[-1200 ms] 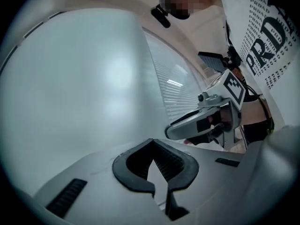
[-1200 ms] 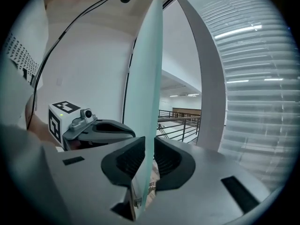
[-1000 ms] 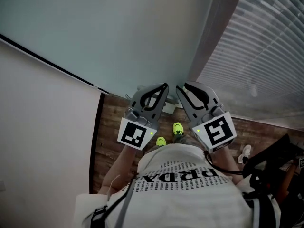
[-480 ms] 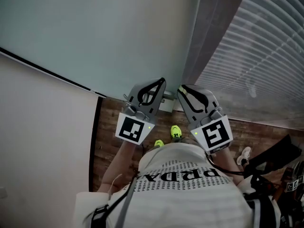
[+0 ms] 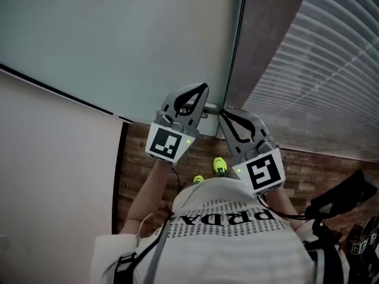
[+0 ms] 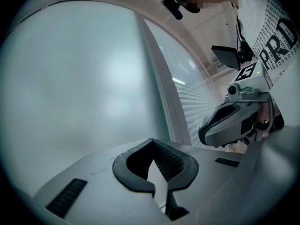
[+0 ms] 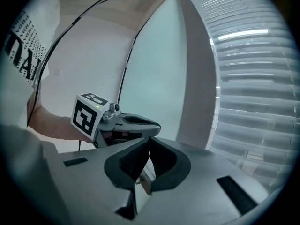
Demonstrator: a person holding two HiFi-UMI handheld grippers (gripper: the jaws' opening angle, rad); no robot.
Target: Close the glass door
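The frosted glass door (image 5: 118, 40) fills the upper left of the head view, and its free edge stands close to the grey frame post (image 5: 266, 46). My left gripper (image 5: 204, 87) is shut, with its tips up against the glass face near that edge. In its own view the left gripper (image 6: 152, 142) looks straight at the pale glass door (image 6: 84, 78). My right gripper (image 5: 222, 112) is shut just below it, beside the door's edge, with nothing gripped. Through the right gripper (image 7: 150, 139) a small metal door fitting (image 7: 145, 179) shows.
Slatted blinds (image 5: 331, 70) run right of the post. A white wall (image 5: 53, 158) borders the door on the left, above a wooden floor (image 5: 136, 158). The person's green shoes (image 5: 220, 164) stand just behind the grippers. A dark stand (image 5: 343, 194) is at lower right.
The door's edge, which ran between the right gripper's jaws, is out of them now. The door has swung closer to the frame post. The left gripper has moved up the glass.
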